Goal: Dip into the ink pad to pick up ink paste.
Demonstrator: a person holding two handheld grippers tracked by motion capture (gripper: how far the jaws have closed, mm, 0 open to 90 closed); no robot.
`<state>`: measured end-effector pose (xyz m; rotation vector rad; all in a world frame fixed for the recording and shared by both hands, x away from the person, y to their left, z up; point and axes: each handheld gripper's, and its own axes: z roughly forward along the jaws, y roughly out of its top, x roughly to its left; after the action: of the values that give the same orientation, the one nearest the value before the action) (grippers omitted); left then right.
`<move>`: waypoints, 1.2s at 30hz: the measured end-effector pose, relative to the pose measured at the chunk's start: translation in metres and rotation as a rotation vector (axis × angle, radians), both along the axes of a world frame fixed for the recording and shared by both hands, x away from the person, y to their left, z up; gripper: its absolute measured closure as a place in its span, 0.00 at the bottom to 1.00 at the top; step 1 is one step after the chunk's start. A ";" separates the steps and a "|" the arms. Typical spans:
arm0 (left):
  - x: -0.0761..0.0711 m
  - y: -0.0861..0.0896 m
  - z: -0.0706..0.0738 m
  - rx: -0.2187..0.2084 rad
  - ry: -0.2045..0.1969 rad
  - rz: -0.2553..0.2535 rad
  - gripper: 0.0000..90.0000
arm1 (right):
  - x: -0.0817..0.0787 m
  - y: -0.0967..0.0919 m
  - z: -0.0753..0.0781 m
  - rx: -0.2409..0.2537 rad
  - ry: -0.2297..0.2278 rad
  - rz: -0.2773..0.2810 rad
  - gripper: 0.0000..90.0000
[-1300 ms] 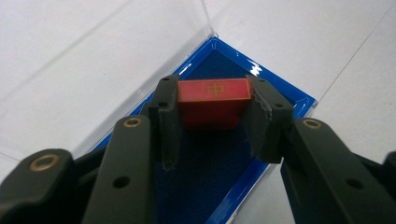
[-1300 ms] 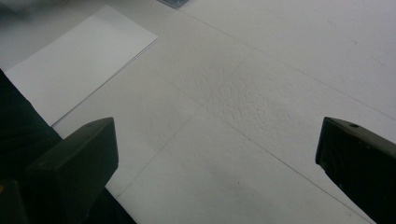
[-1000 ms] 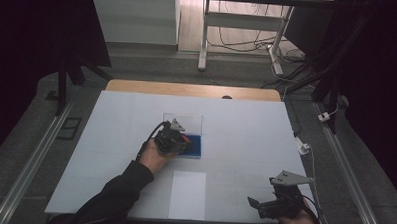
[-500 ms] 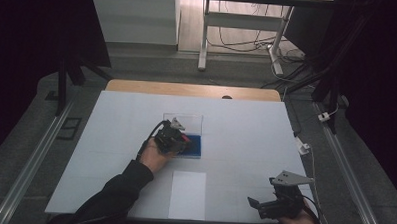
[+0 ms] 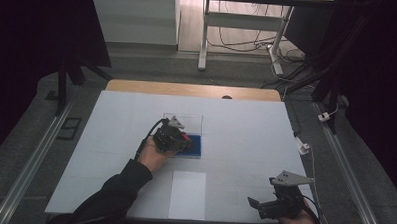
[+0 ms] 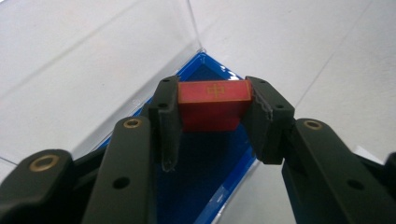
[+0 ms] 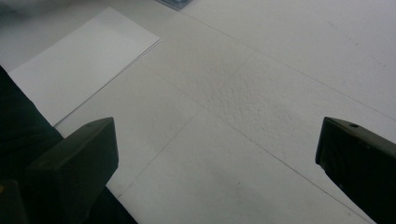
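A small red block (image 6: 212,103) with a gold mark on its top face is clamped between the pads of my left gripper (image 6: 212,109). It hangs over the blue floor of a clear-walled box (image 6: 205,182). From above, the left gripper (image 5: 178,140) sits at the box (image 5: 194,144) near the table's middle, the red block (image 5: 185,137) just visible at its tip. My right gripper (image 5: 263,207) rests near the front right edge of the table, and its jaws (image 7: 215,158) stand wide apart over bare white surface.
A white sheet of paper (image 5: 187,194) lies at the front centre of the white table (image 5: 246,128), also seen as a sheet (image 7: 84,60) in the right gripper view. A wooden strip (image 5: 187,89) runs along the table's far edge. Metal rails flank both sides.
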<state>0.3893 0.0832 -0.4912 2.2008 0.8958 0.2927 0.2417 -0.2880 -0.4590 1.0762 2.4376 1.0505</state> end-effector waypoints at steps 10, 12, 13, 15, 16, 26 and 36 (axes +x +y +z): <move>-0.009 0.004 0.009 -0.027 0.008 -0.028 0.65 | 0.000 -0.001 0.000 -0.004 -0.003 0.002 0.00; -0.011 0.005 0.012 -0.034 0.016 -0.029 0.65 | 0.000 -0.001 0.000 -0.003 -0.004 0.003 0.00; -0.012 0.006 0.013 -0.038 0.024 -0.029 0.65 | 0.000 -0.001 0.000 -0.003 -0.004 0.003 0.00; -0.015 0.007 0.015 -0.047 0.034 -0.034 0.65 | 0.000 -0.001 0.000 -0.002 -0.005 0.003 0.00; -0.016 0.008 0.016 -0.049 0.034 -0.036 0.65 | 0.000 -0.001 0.000 -0.003 -0.005 0.003 0.00; -0.030 0.008 0.022 -0.060 0.032 -0.068 0.65 | 0.000 -0.001 0.000 0.003 -0.007 0.001 0.00; -0.040 0.008 0.028 -0.075 0.036 -0.091 0.65 | -0.001 -0.001 0.001 0.006 -0.009 0.000 0.00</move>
<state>0.3494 0.0915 -0.4633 2.1764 0.8100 0.1745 0.2410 -0.2891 -0.4585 1.0705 2.4287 1.0618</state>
